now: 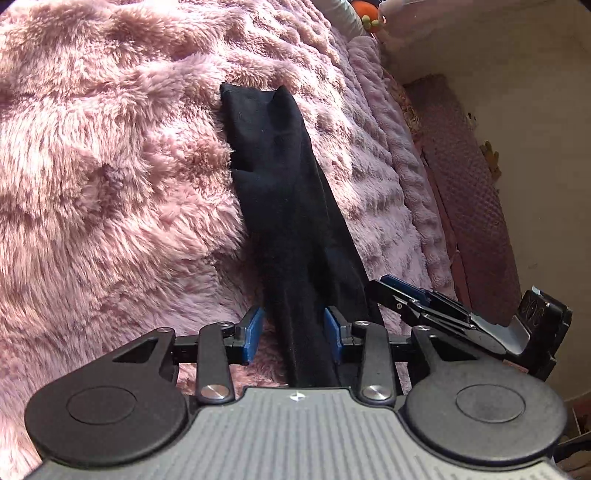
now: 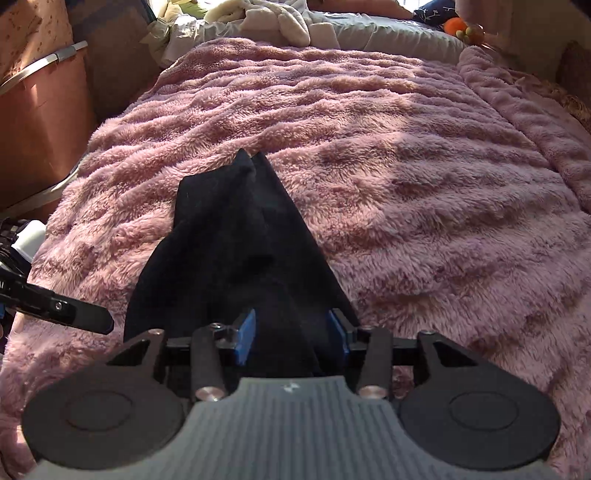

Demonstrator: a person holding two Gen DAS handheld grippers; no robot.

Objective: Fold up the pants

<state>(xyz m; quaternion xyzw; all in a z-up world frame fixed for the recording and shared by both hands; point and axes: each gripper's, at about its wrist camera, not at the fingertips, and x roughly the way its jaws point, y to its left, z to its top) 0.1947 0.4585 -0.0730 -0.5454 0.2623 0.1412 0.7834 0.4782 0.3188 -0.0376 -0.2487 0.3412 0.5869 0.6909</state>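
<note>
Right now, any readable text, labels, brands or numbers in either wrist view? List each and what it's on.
None readable.
Small white mark on the grey ribbed tool body: a symbol, not letters.
Embossed marking on the black block at the rear of the other tool: too blurred to read.
White characters on the black tool part at the left edge: cut off, illegible.

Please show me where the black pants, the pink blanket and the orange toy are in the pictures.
black pants (image 1: 280, 192): left wrist view, middle of the dark cloth.
pink blanket (image 2: 424, 184): right wrist view, bare fluffy surface right of the pants.
orange toy (image 2: 455, 26): right wrist view, its orange body at the top.
</note>
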